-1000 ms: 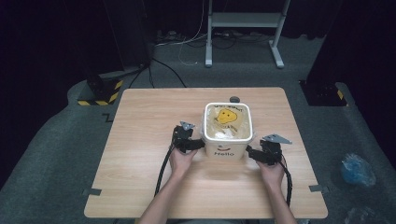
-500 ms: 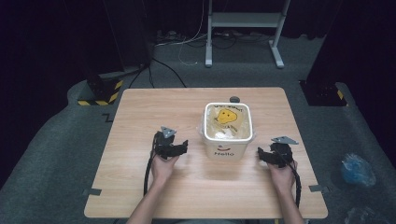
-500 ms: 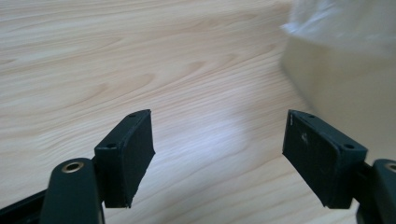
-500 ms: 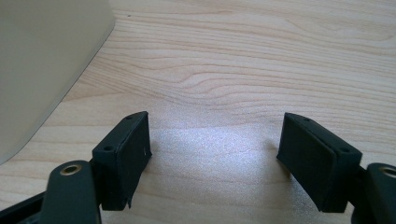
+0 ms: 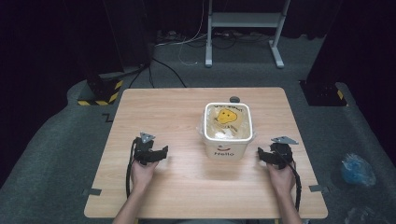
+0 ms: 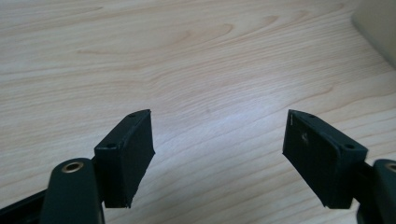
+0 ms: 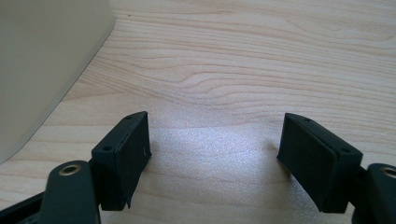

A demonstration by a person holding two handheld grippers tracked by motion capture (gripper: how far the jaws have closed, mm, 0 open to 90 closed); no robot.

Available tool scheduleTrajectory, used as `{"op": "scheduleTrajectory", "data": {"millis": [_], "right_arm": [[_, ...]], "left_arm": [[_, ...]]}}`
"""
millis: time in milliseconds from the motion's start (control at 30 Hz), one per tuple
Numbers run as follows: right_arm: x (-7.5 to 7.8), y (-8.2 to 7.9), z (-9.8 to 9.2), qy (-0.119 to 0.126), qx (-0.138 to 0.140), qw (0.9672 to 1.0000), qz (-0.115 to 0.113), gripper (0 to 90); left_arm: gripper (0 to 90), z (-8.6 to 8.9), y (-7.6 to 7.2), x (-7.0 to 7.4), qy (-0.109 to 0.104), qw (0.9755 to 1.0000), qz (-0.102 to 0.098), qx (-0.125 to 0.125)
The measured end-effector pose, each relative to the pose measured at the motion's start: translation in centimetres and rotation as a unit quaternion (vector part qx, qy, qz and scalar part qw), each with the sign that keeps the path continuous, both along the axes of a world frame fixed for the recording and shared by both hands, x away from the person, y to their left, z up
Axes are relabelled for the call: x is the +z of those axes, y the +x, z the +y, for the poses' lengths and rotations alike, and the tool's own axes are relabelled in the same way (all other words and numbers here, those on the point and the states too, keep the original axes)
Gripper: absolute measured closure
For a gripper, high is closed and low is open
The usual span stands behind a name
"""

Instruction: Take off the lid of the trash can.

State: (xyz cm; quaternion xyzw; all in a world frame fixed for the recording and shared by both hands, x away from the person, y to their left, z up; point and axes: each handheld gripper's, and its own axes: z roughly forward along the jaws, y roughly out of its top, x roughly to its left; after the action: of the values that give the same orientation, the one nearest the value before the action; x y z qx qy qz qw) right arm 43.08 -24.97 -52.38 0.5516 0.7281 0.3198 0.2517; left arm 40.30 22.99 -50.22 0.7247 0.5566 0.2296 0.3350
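The tub (image 5: pixel 228 130) stands mid-bench (image 5: pixel 177 112), between my hands. My left claw (image 5: pixel 156 154) and right claw (image 5: pixel 266 156) are both spread wide and empty, resting apart from its sides, so the tub sits free, untouched by either.

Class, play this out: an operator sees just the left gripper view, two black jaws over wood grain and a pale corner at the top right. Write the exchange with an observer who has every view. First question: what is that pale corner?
Observer: It is the white tub, printed "Hello" on its front wall.
Operator: What is inside it?
Observer: Something yellow with a face on it, under a clear covering.
Operator: Where is the other gripper?
Observer: The right gripper sits apart from the tub's other side, jaws open with bare table between them.
Operator: Anything behind the tub?
Observer: A small dark round thing near the table's far edge.
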Motion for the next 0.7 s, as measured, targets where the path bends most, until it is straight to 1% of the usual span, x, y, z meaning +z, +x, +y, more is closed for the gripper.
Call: {"op": "scheduleTrajectory", "data": {"millis": [33, 100, 200, 233, 267, 300, 400, 433, 500, 533, 600, 633, 667, 700], "right_arm": [[0.0, 0.0, 0.0, 0.000, 0.000, 1.0000, 0.000, 24.4], [0.0, 0.0, 0.0, 0.000, 0.000, 1.0000, 0.000, 24.1], [0.0, 0.0, 0.0, -0.001, 0.002, 1.0000, 0.000, 23.0], [0.0, 0.1, 0.1, 0.000, 0.000, 1.0000, 0.000, 22.6], [0.0, 0.0, 0.1, 0.000, 0.000, 1.0000, 0.001, 22.7], [0.0, 0.0, 0.1, 0.000, 0.000, 1.0000, 0.000, 22.7], [0.0, 0.1, 0.1, 0.000, 0.000, 1.0000, 0.000, 22.6], [0.0, 0.1, 0.0, -0.001, 0.001, 1.0000, 0.000, 22.6], [0.0, 0.0, 0.1, 0.001, 0.000, 1.0000, 0.001, 22.5], [0.0, 0.0, 0.0, 0.003, 0.002, 1.0000, 0.002, 22.9], [0.0, 0.0, 0.0, 0.003, 0.003, 1.0000, 0.001, 22.8], [0.0, 0.0, -0.2, 0.003, 0.020, 0.9998, 0.003, 22.5], [0.0, 0.0, -0.2, 0.003, 0.020, 0.9998, 0.003, 22.5], [0.0, 0.0, -0.3, 0.003, 0.030, 0.9995, 0.003, 22.4]], "left_arm": [[24.8, 0.4, -0.2, -0.2, 0.003, 1.0000, -0.001, 0.003], [24.8, 0.5, -0.2, -0.4, 0.003, 1.0000, -0.001, 0.004], [24.7, 0.9, -0.2, -0.8, 0.008, 0.9999, -0.002, 0.007], [24.1, 1.1, -0.1, -1.1, 0.010, 0.9999, 0.000, 0.008], [23.8, 1.1, 0.0, -1.2, 0.008, 0.9999, 0.003, 0.009], [23.5, 1.2, 0.0, -1.3, 0.010, 0.9999, 0.005, 0.011], [23.5, 1.2, 0.1, -1.5, 0.012, 0.9998, 0.001, 0.014], [23.5, 1.2, 0.1, -1.9, 0.009, 0.9998, 0.004, 0.019], [23.1, 1.3, 0.1, -2.1, 0.012, 0.9997, 0.005, 0.021], [22.6, 1.2, -0.1, -2.5, 0.020, 0.9995, -0.002, 0.024], [22.8, 1.1, -0.2, -2.5, 0.020, 0.9995, -0.003, 0.026], [22.5, 1.1, -0.1, -2.5, 0.021, 0.9994, -0.003, 0.028], [22.5, 1.1, -0.1, -2.5, 0.021, 0.9994, -0.003, 0.028], [22.2, 1.0, -0.1, -2.5, 0.020, 0.9994, -0.002, 0.029]]}}
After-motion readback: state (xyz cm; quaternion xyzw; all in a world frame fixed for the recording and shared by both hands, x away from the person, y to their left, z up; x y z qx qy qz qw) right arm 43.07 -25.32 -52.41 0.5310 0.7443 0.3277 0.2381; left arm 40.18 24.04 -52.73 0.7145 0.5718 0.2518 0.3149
